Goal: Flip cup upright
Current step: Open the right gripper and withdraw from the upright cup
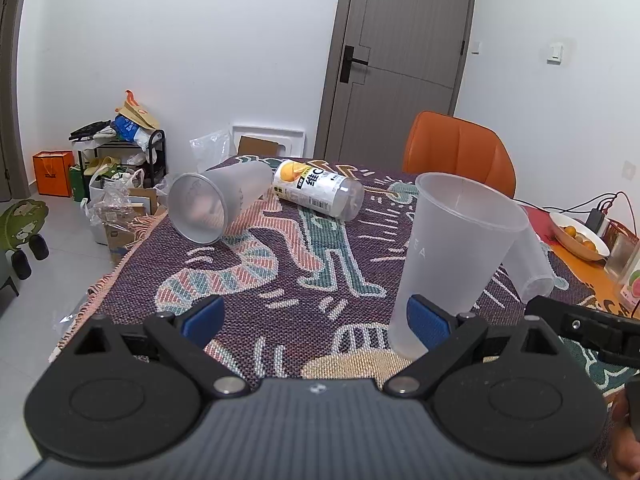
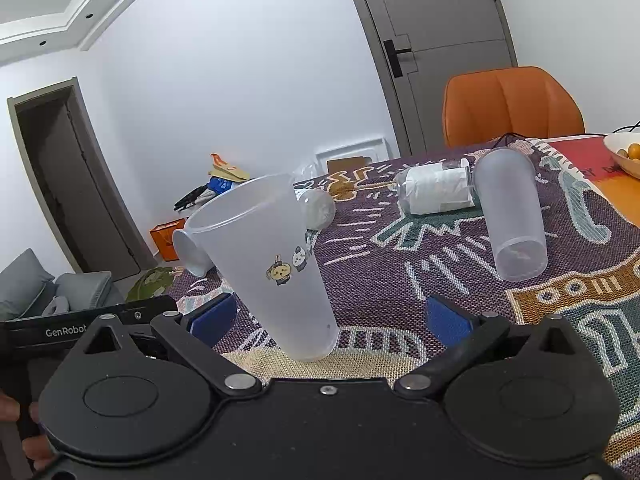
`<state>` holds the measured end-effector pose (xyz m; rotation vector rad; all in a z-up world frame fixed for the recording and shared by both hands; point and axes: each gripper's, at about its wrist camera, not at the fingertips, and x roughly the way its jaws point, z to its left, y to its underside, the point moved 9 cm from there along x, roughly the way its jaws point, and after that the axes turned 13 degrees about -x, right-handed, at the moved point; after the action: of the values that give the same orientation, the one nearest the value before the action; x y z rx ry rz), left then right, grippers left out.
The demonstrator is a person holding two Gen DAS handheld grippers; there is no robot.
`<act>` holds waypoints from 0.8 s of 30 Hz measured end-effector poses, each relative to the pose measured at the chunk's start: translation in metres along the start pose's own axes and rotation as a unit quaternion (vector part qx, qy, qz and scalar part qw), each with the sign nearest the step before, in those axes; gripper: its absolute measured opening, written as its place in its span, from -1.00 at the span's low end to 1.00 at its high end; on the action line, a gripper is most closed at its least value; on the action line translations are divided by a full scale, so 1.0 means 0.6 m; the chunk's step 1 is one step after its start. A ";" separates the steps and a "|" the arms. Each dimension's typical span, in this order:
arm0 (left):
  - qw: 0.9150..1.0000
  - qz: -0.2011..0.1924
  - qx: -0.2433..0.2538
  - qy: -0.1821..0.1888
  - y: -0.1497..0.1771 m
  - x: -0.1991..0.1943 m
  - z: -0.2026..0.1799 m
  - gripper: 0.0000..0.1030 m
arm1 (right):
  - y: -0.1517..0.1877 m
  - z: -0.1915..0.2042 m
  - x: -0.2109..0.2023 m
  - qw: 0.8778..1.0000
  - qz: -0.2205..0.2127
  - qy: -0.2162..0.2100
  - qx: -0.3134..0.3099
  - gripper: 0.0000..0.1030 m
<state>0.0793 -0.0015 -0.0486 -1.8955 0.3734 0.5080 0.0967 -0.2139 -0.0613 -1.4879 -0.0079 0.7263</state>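
A frosted plastic cup [image 1: 452, 256] stands upright on the patterned tablecloth [image 1: 288, 280], just beyond my left gripper's right finger. It also shows in the right wrist view [image 2: 272, 264], with small cartoon stickers, standing between that gripper's fingers, nearer the left one. My left gripper [image 1: 316, 320] is open and empty. My right gripper [image 2: 330, 316] is open and touches nothing. A second frosted cup [image 1: 220, 204] lies on its side at the far left, mouth toward me. A third frosted cup [image 2: 512, 216] lies on its side at the right, base toward me.
A clear bottle with an orange label [image 1: 318, 188] lies on its side at the back of the table. An orange chair [image 1: 460, 152] stands behind the table. A bowl of oranges [image 1: 578, 236] and cables sit at the right. Bags and boxes clutter the floor at left.
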 end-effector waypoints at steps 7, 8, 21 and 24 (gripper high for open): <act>1.000 0.005 0.003 -0.002 0.005 0.004 -0.001 0.88 | 0.002 -0.001 0.000 1.000 0.002 0.000 0.002 1.00; 1.000 0.005 0.002 -0.003 0.006 0.005 -0.001 0.88 | 0.003 -0.001 0.001 1.000 0.002 0.000 0.003 1.00; 0.999 0.029 -0.009 -0.014 0.025 0.032 0.015 0.88 | 0.023 -0.004 0.020 1.000 0.023 0.003 0.010 1.00; 0.999 0.036 -0.015 -0.019 0.029 0.038 0.022 0.88 | 0.029 -0.005 0.026 1.000 0.029 0.005 0.009 1.00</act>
<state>0.0880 0.0043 -0.0783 -1.9029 0.4126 0.6000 0.1029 -0.2109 -0.0837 -1.4801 0.0488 0.7641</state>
